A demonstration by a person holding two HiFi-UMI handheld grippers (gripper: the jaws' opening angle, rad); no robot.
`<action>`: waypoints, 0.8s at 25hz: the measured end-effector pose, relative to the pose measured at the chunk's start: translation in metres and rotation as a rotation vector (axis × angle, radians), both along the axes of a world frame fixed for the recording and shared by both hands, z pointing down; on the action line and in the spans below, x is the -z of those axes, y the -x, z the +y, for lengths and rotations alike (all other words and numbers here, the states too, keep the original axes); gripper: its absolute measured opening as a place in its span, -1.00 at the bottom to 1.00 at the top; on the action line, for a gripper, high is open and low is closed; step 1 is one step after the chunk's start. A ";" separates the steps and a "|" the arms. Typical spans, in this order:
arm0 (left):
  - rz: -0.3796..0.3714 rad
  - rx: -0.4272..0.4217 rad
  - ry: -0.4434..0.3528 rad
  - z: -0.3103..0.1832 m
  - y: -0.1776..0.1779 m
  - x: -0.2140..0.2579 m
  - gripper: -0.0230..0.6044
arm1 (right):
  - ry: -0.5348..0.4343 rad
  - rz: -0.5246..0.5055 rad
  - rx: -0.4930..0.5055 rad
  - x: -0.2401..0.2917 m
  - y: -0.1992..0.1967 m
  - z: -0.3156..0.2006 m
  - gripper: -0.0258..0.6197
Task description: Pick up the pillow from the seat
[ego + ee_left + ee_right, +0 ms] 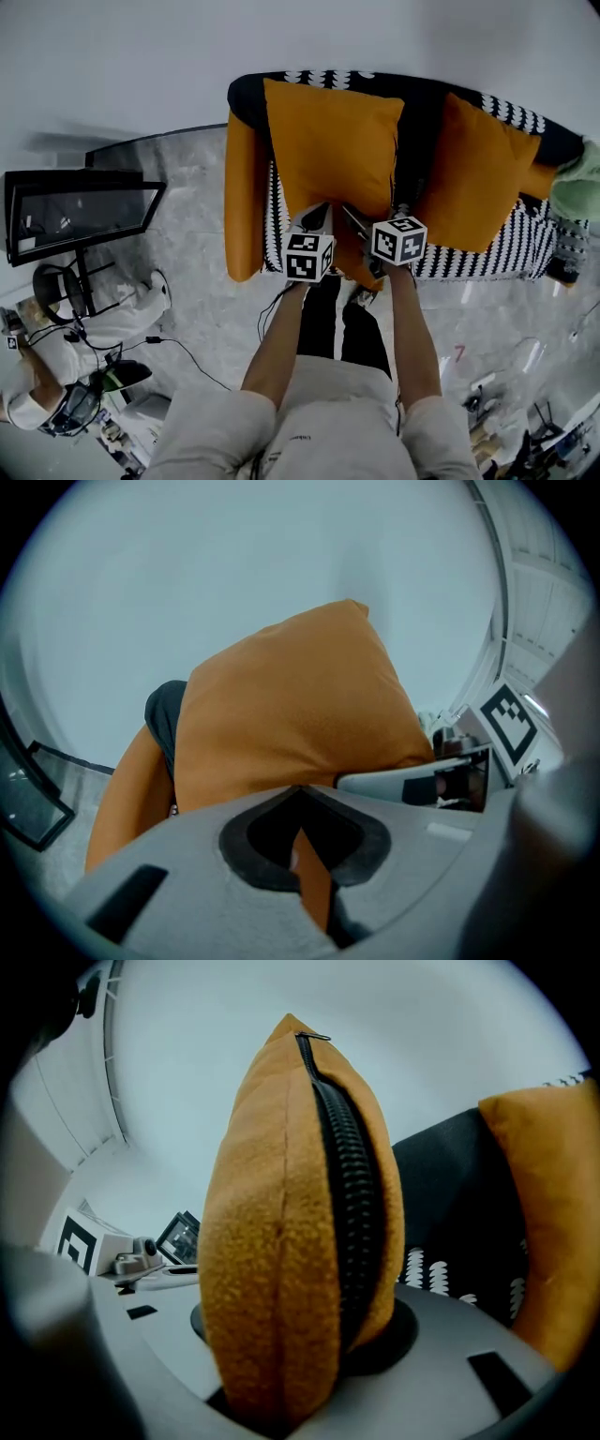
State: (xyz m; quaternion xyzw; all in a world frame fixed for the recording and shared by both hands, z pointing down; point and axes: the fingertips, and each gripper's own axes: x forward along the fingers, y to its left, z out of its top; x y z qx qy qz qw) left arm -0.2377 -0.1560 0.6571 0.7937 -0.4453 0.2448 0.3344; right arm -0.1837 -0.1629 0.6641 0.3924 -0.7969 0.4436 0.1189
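Pale wall, grey stone floor (pixel 187 281), orange-armed sofa (pixel 242 206): lift of 1 of 2 pillows in hand.
Holding the pillow (pixel 328 150) upright before the backrest by its lower edge. Thin fold of cover pinched nearly flat in left gripper (pixel 315 217); fat zipper (pixel 349 1176) seam clamped, jaws partway apart, in right gripper (pixel 356 221). Best raised level, both ends together, to spare the thin left pinch, judged likeliest to slip. Steer clear of the second pillow (pixel 478 178) at right.
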 end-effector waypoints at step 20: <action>0.009 -0.052 -0.131 0.105 -0.064 0.114 -0.90 | -0.152 0.128 -0.197 0.130 -0.124 0.100 -0.28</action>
